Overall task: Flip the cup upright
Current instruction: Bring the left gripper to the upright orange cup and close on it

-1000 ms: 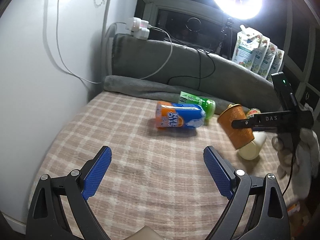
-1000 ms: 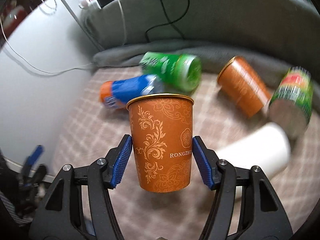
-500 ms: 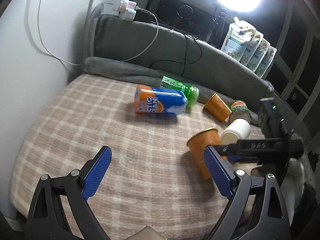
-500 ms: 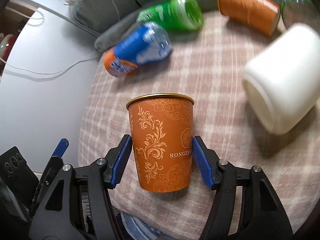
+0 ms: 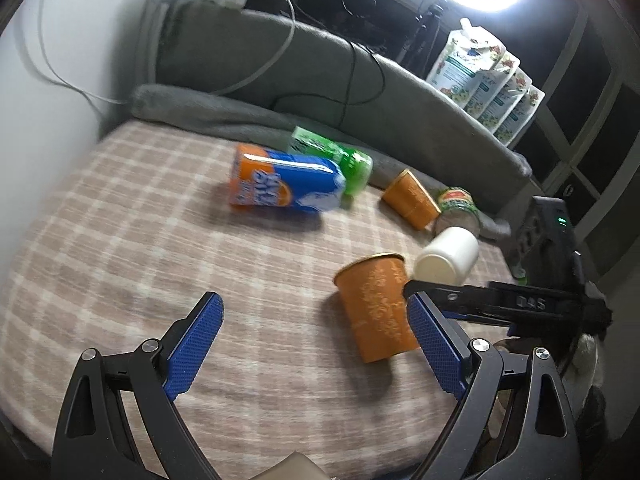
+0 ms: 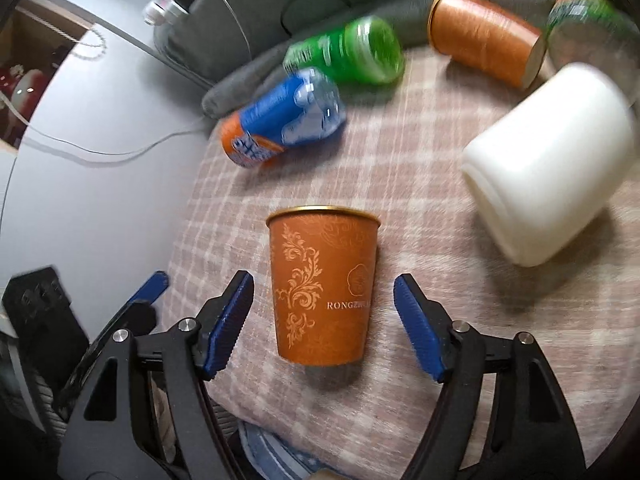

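Note:
An orange paper cup (image 6: pixel 322 288) with a gold rim stands upright, mouth up, on the checked cloth. It also shows in the left wrist view (image 5: pixel 374 306). My right gripper (image 6: pixel 324 326) is open, its blue pads apart from the cup on both sides. In the left wrist view the right gripper's black finger (image 5: pixel 500 300) reaches in beside the cup. My left gripper (image 5: pixel 316 350) is open and empty, to the left of the cup. A second orange cup (image 6: pixel 486 36) lies on its side at the back.
A blue-orange bottle (image 6: pixel 280 124), a green bottle (image 6: pixel 350 54), a white jar (image 6: pixel 548 160) and a labelled jar (image 5: pixel 458 210) lie on the checked cloth (image 5: pixel 160 240). A grey bolster (image 5: pixel 240 120) and cables run behind. A wall stands at the left.
My right gripper lowered the cup onto the cloth and opened, letting it go. The cup now stands on its own. My left gripper stayed open.

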`<state>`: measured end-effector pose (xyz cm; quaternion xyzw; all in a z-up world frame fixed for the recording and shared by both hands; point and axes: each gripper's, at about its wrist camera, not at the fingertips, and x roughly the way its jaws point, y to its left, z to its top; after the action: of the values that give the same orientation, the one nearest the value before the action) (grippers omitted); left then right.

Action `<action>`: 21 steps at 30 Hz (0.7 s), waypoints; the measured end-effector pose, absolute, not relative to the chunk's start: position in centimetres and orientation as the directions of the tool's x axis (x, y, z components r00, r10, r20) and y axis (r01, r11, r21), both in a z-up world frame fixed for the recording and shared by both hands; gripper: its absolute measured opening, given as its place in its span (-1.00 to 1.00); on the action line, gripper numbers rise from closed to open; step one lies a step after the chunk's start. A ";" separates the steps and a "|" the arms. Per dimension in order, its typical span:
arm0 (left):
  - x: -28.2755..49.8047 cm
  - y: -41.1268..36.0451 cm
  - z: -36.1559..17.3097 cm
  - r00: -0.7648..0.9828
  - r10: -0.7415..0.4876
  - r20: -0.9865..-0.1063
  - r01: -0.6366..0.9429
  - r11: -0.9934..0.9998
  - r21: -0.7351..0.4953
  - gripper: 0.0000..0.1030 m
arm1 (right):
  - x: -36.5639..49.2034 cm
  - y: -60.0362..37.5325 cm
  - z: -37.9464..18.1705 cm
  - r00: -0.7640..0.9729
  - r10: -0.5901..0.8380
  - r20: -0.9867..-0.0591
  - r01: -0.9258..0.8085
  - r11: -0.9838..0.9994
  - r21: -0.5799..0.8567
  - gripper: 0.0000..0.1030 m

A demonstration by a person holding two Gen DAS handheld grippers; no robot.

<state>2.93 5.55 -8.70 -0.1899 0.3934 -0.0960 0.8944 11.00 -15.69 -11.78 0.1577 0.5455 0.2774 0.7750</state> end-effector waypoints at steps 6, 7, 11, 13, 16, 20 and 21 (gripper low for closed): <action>5.8 4.5 -10.1 0.563 -0.480 -0.673 0.050 0.833 -0.551 0.79 | 7.6 -19.6 -8.5 0.425 0.523 -0.738 -0.273 0.852 0.447 0.46; 6.1 4.2 -10.2 0.551 -0.494 -0.672 0.053 0.825 -0.563 0.78 | 7.1 -20.3 -8.2 0.446 0.512 -0.734 -0.263 0.859 0.439 0.46; 7.5 3.1 -11.0 0.504 -0.540 -0.674 0.054 0.798 -0.600 0.75 | 5.2 -23.3 -8.0 0.492 0.479 -0.727 -0.211 0.876 0.434 0.46; 8.2 2.8 -11.4 0.479 -0.562 -0.674 0.049 0.784 -0.619 0.74 | 4.7 -24.8 -8.4 0.499 0.471 -0.727 -0.182 0.878 0.443 0.46; 9.1 2.3 -12.2 0.455 -0.576 -0.679 0.037 0.774 -0.632 0.71 | 4.3 -26.4 -9.1 0.506 0.458 -0.731 -0.140 0.880 0.454 0.46; 10.0 2.0 -13.1 0.430 -0.588 -0.685 0.021 0.765 -0.644 0.70 | 4.4 -27.7 -9.6 0.513 0.445 -0.734 -0.108 0.882 0.459 0.46; 10.2 2.0 -13.2 0.428 -0.588 -0.686 0.018 0.764 -0.644 0.70 | 4.4 -27.8 -9.7 0.513 0.444 -0.735 -0.105 0.882 0.460 0.46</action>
<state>10.15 2.04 -13.18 -0.2853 0.4995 -0.1906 0.7954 4.43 -27.78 -9.69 0.1819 0.4664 0.1614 0.8505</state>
